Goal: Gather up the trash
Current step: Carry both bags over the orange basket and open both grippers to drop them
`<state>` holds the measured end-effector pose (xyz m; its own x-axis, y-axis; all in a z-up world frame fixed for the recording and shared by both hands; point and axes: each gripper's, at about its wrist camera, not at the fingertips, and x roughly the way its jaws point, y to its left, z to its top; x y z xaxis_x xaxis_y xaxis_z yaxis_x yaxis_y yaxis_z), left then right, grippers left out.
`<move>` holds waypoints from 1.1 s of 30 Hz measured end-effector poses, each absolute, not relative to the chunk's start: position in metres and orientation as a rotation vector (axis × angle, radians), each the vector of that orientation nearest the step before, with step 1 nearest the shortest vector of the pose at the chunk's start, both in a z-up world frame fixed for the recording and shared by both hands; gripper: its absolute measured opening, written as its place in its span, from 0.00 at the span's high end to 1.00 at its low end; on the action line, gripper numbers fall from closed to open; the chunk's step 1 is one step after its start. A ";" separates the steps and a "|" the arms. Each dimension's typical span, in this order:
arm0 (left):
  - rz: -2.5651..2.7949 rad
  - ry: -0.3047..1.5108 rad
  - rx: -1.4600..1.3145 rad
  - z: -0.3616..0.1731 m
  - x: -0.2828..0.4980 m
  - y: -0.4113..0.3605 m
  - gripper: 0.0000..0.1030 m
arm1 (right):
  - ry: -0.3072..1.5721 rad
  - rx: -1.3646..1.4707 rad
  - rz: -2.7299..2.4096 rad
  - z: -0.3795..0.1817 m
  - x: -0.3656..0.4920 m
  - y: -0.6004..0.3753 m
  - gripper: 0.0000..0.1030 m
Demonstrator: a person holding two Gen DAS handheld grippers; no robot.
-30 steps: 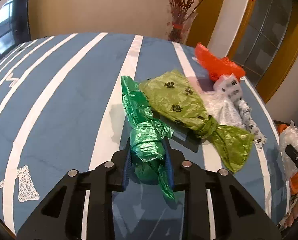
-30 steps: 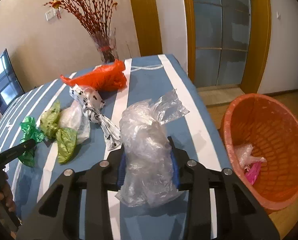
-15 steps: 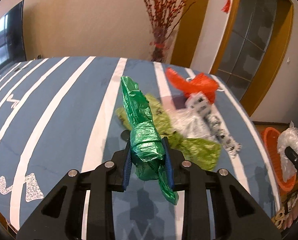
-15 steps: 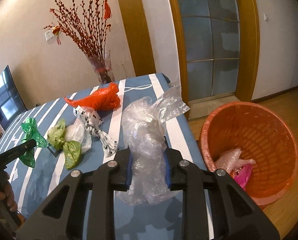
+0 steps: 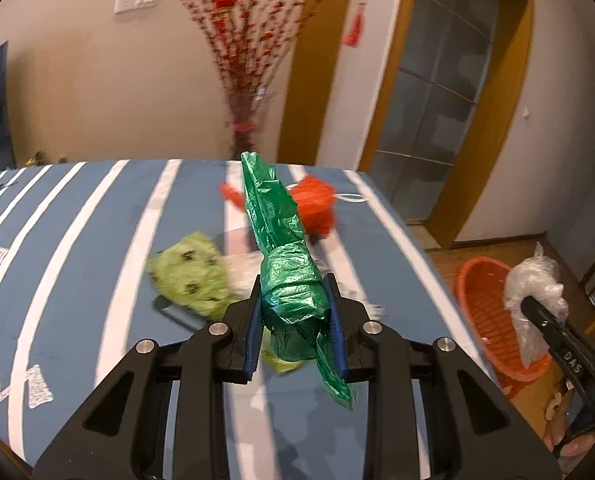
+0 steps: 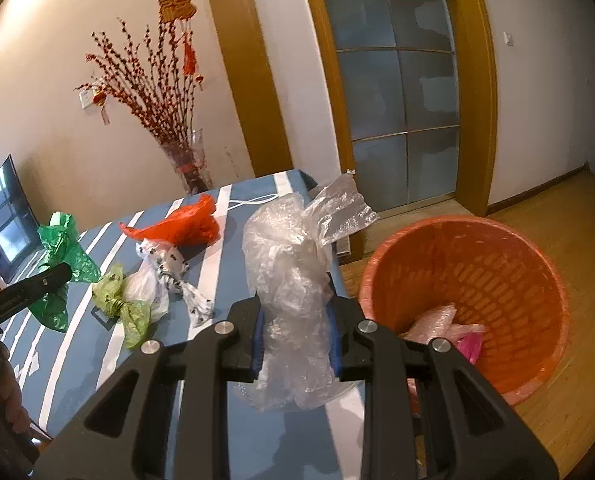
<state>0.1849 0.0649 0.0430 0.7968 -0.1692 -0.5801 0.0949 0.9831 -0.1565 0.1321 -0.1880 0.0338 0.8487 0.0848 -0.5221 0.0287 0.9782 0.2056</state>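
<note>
The left gripper [image 5: 295,316] clamps a knotted green bag [image 5: 285,276] above the striped blue table [image 5: 97,240], while the right gripper [image 6: 297,336] squeezes a clear plastic bag [image 6: 293,280] near the table's right edge, beside an orange basket [image 6: 497,264] on the floor. 4 more bags lie on the table farther back: red [image 6: 181,226], spotted white [image 6: 169,264], plain white [image 6: 143,286], lime [image 6: 125,304].

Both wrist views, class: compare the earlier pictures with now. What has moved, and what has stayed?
The left gripper has lifted the dark green bag off the table. The right gripper has carried the clear plastic bag up and toward the orange basket. Both grips stay shut. The orange bag, light green bag and spotted bag stayed put.
</note>
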 end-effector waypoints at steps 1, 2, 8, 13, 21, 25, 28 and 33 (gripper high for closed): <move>-0.155 0.632 -0.118 0.045 0.185 0.059 0.73 | 0.554 0.213 0.025 0.035 0.131 -0.192 0.76; -0.168 0.630 -0.113 0.046 0.185 0.052 0.73 | 0.549 0.216 0.018 0.036 0.129 -0.196 0.76; -0.264 0.625 -0.081 0.049 0.188 0.008 0.73 | 0.524 0.232 -0.028 0.040 0.119 -0.219 0.76; -0.342 0.623 -0.050 0.049 0.192 -0.034 0.73 | 0.512 0.251 -0.070 0.042 0.114 -0.244 0.76; -0.440 0.659 -0.027 0.038 0.205 -0.090 0.73 | 0.507 0.281 -0.141 0.037 0.110 -0.281 0.76; -0.474 0.680 -0.009 0.031 0.213 -0.114 0.73 | 0.511 0.299 -0.171 0.032 0.112 -0.300 0.75; -0.502 0.694 0.007 0.025 0.217 -0.132 0.73 | 0.518 0.315 -0.183 0.026 0.115 -0.311 0.75; -0.551 0.713 0.020 0.020 0.222 -0.158 0.73 | 0.527 0.335 -0.198 0.017 0.122 -0.326 0.75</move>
<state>0.2219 -0.1576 0.0195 0.6209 -0.4723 -0.6256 0.4858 0.8582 -0.1656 0.1221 -0.3255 0.0168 0.8470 -0.0994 -0.5222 0.2697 0.9269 0.2609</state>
